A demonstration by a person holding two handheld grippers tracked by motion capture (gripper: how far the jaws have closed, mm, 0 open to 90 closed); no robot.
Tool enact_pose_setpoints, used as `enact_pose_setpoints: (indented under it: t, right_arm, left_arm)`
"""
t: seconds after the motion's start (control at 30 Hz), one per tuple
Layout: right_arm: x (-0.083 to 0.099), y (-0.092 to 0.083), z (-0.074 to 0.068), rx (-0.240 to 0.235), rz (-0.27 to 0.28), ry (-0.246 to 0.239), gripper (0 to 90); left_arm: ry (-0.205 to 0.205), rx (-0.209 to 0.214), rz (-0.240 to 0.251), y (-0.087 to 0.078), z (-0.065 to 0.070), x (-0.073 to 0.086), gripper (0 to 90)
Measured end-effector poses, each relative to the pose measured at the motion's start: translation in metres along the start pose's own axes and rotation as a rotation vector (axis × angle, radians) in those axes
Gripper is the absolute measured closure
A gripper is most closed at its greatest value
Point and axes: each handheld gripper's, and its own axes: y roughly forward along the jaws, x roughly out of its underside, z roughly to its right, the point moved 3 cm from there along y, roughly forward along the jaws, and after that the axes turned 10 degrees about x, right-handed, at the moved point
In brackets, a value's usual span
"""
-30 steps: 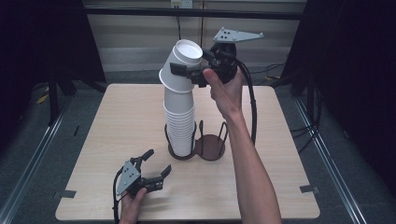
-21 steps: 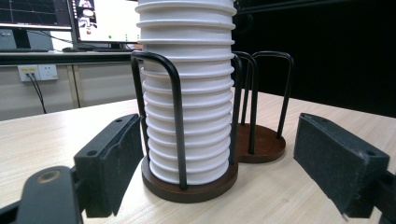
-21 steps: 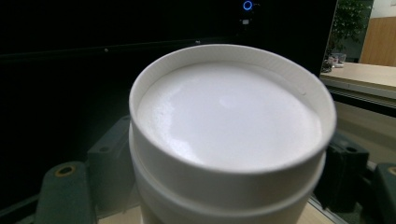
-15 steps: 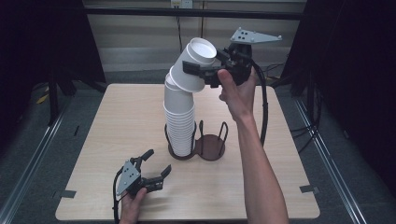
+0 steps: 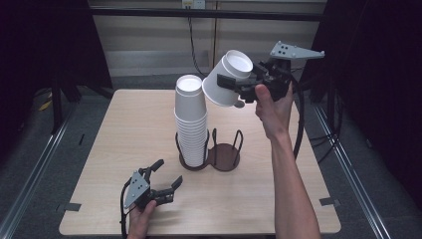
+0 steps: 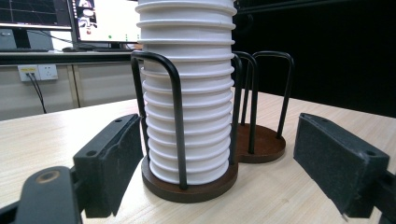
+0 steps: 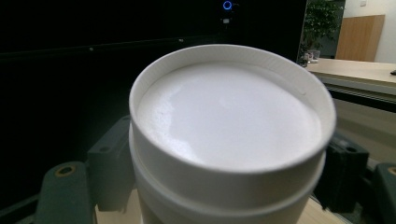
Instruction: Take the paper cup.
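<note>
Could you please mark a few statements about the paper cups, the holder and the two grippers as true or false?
1. The right gripper holds a white paper cup clear of the stack of cups. True.
2. Both rings of the wire cup holder hold cups. False: one ring holds none.
3. The left gripper is shut on the holder. False: it is open, short of it.
4. The held cup is tilted. True.

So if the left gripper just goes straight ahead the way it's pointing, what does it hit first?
Most likely the stack of white cups standing in the wire holder. It sits dead ahead between the open left gripper jaws, though one of the holder's black wire loops might touch first.
</note>
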Motion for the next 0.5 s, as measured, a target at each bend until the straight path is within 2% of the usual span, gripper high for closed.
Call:
enact_pose_setpoints:
  t: [0.13,0.2,0.27,0.3,0.4,0.43,0.47,0.5]
  right_arm:
    - [0.007,-0.005,0.001,0.004,-0.004,0.007,21.3]
    - [0.014,-0.008,0.002,0.011,-0.017,0.002,21.3]
    - [0.021,-0.012,0.003,0.011,-0.02,0.007,21.3]
    - [0.027,-0.015,0.005,0.015,-0.024,0.016,21.4]
    - [0.034,-0.017,0.005,0.018,-0.038,0.012,21.4]
    - [0.04,-0.019,0.004,0.014,-0.05,0.002,21.4]
    - [0.04,-0.019,0.004,0.014,-0.05,0.002,21.4]
    - [0.044,-0.021,0.003,0.018,-0.061,-0.007,21.4]
  left_arm:
    - [0.0,0.0,0.0,0.0,0.0,0.0,15.5]
    - [-0.011,0.015,-0.007,-0.001,0.0,0.0,15.5]
    - [0.004,0.019,-0.008,0.0,0.0,0.0,15.6]
    - [-0.01,0.014,-0.005,0.0,0.001,0.0,15.5]
    - [-0.014,0.007,-0.007,0.0,-0.001,0.0,15.6]
    - [-0.003,0.01,-0.012,0.0,-0.002,-0.001,15.6]
    - [-0.022,0.002,-0.006,0.0,0.0,0.0,15.6]
    - [-0.014,0.005,-0.011,0.0,0.0,0.0,15.6]
